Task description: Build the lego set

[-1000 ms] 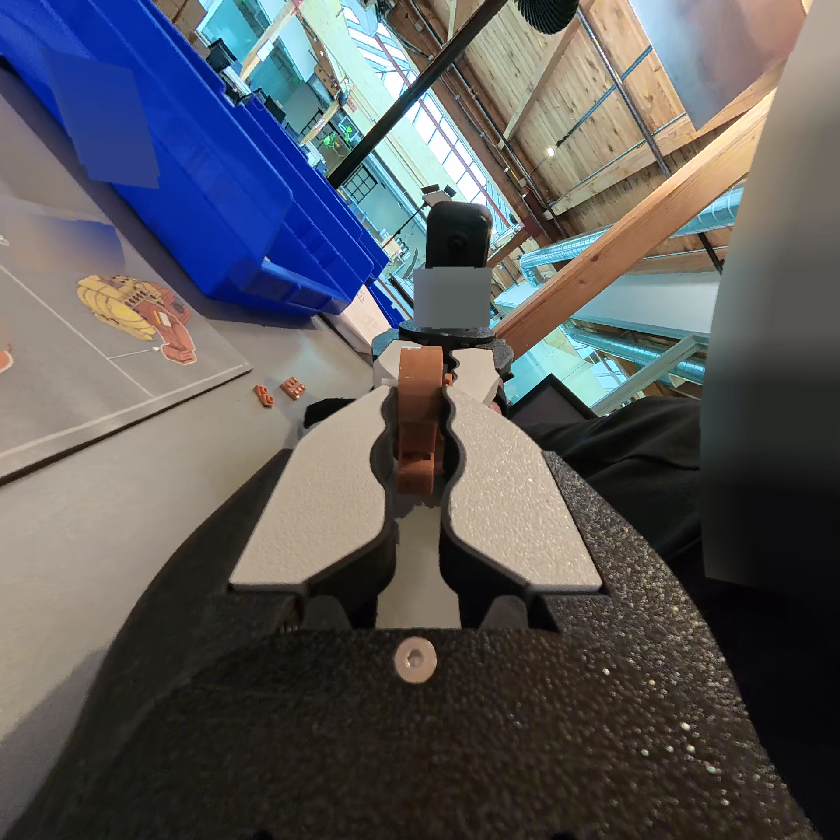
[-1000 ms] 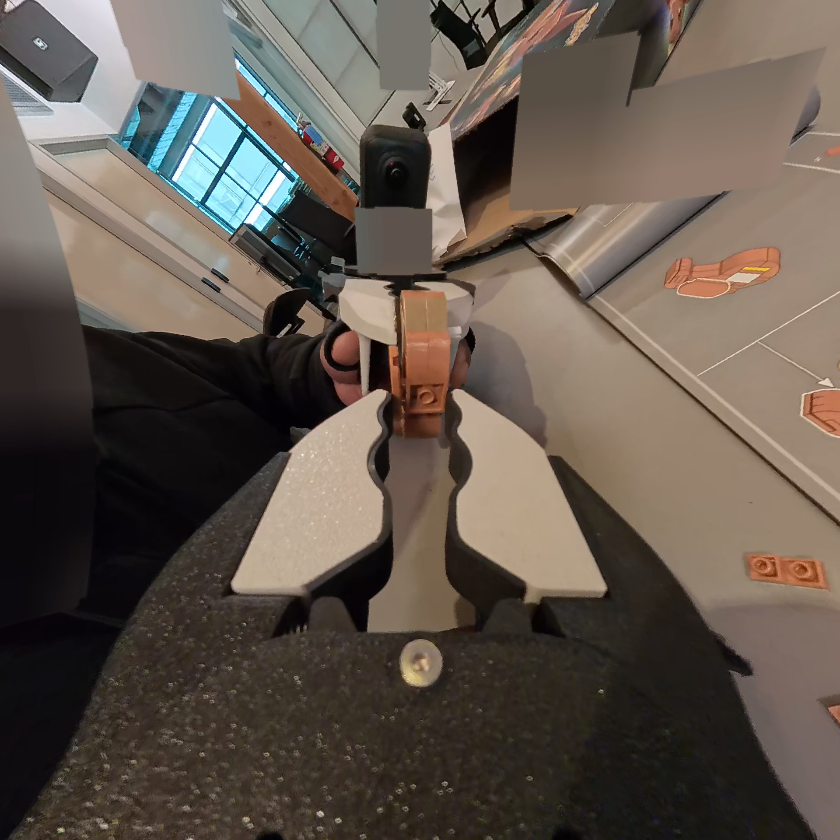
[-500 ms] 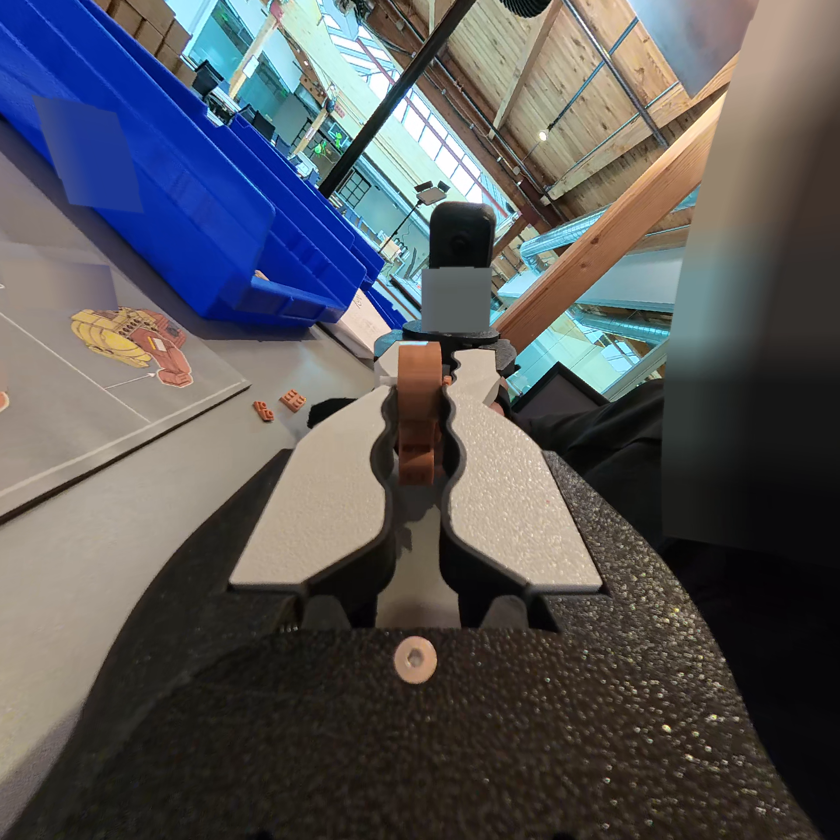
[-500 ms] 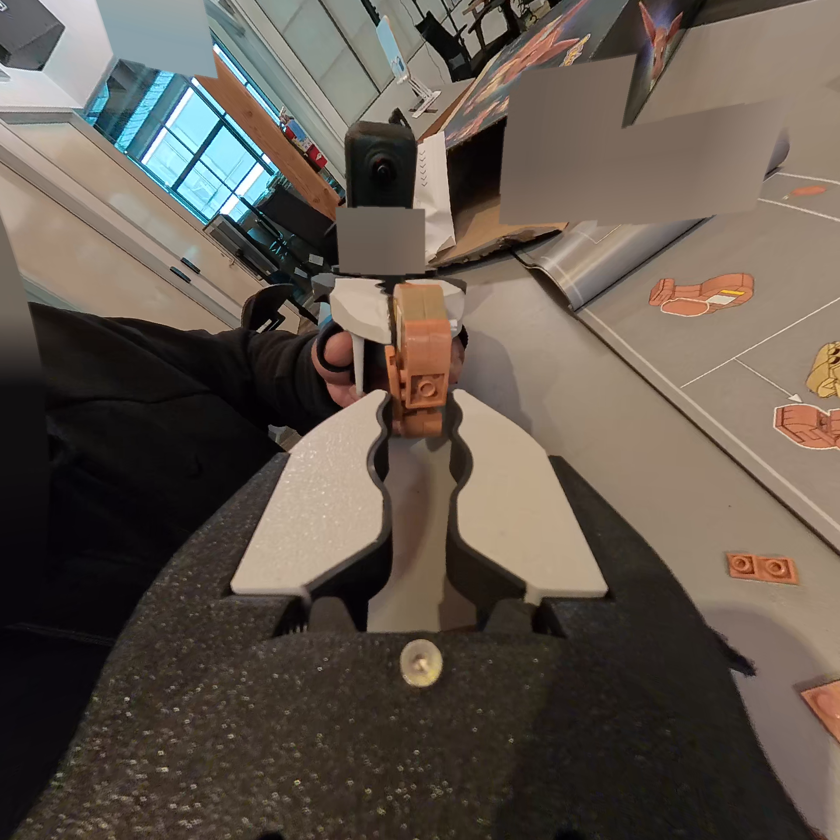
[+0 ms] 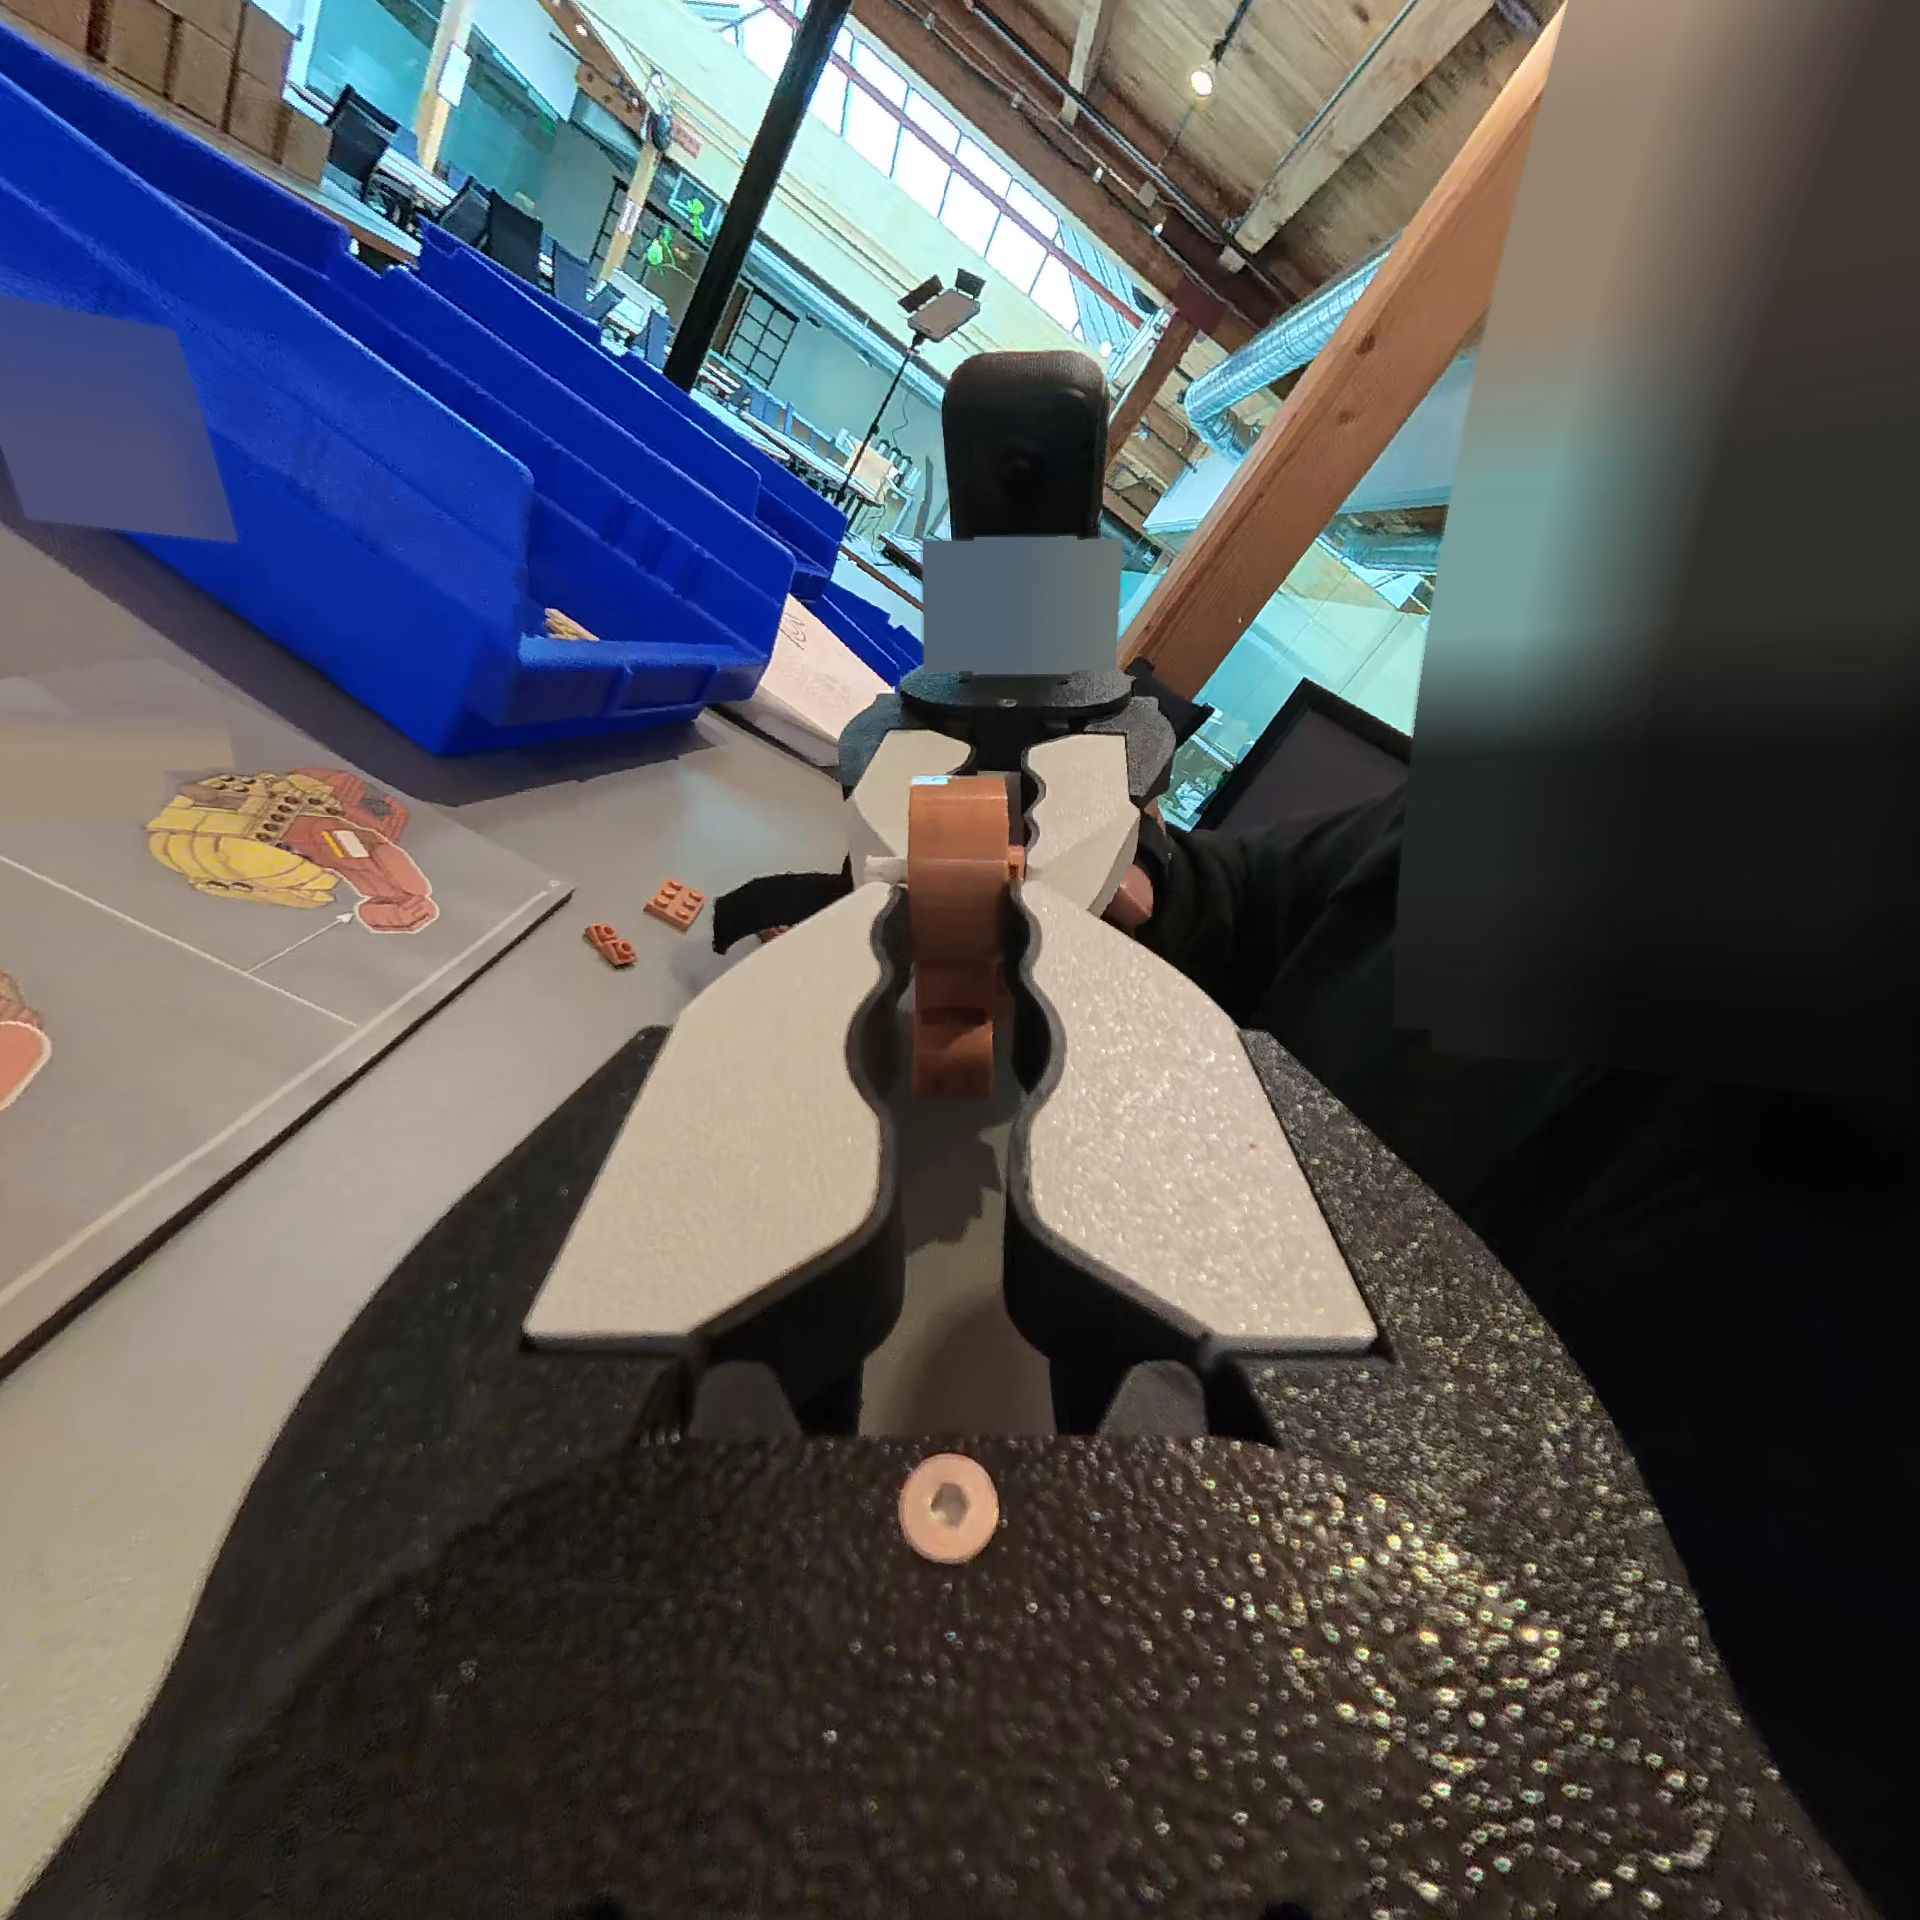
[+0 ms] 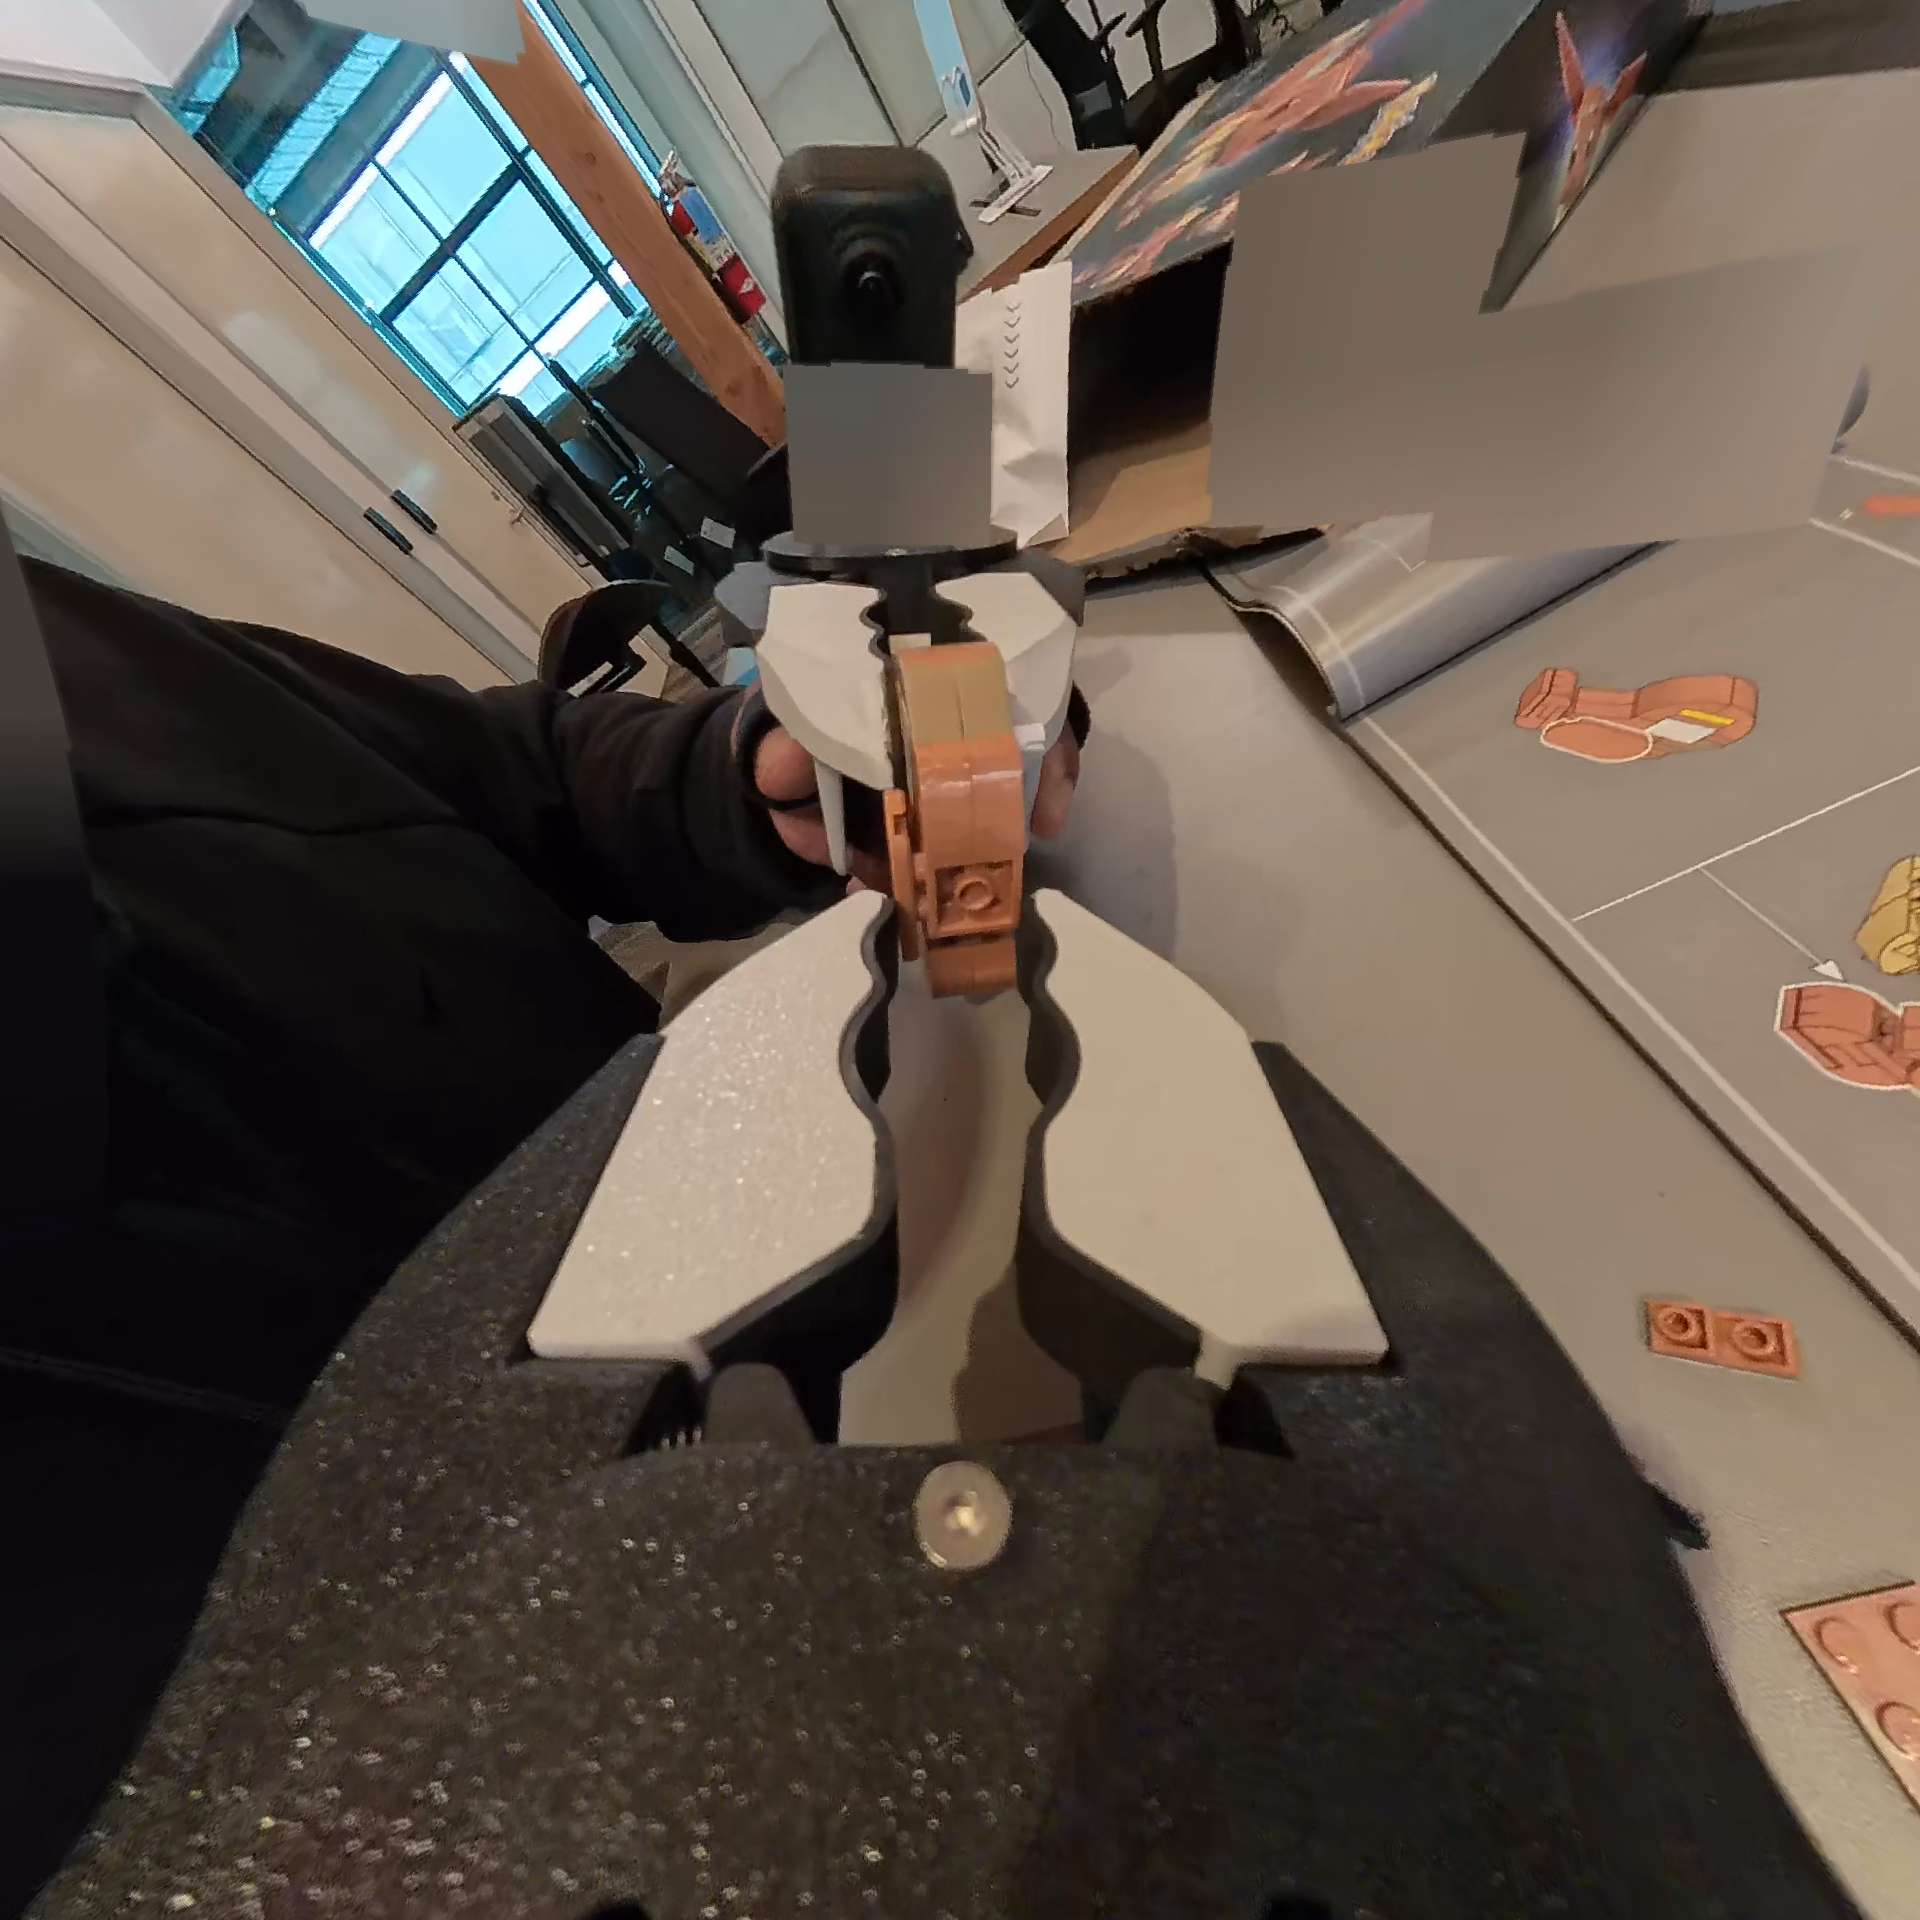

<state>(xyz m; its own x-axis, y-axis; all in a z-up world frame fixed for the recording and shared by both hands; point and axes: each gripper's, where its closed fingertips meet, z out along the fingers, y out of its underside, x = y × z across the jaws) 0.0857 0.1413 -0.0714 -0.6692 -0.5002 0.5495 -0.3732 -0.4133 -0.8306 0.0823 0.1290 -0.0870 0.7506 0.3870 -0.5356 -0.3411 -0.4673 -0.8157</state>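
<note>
A reddish-brown brick assembly [image 5: 954, 862] with a tan curved end is held in the air between both grippers, which face each other above the grey table [image 5: 156, 1403]. My left gripper [image 5: 956, 904] is shut on one end of it. My right gripper [image 6: 961, 920] is shut on the other end, where a single stud faces the camera on the assembly [image 6: 971, 831]. In the left wrist view the right gripper [image 5: 987, 821] shows just behind the assembly. In the right wrist view the left gripper [image 6: 940, 665] clamps the tan end, with a hand behind it.
Blue bins [image 5: 364, 499] line the far table edge. A grey instruction sheet [image 5: 208, 987] lies at left, with two small brown plates [image 5: 673, 902] beside it. In the right wrist view there are a two-stud plate [image 6: 1720, 1340], a larger plate [image 6: 1870, 1704], the sheet [image 6: 1662, 831] and an open cardboard box [image 6: 1143, 364]. Less than 4 cm separates the two grippers' tips.
Both grippers have tilted and swung together with the assembly still clamped between them, so more of the table shows. The grasps have not changed.
</note>
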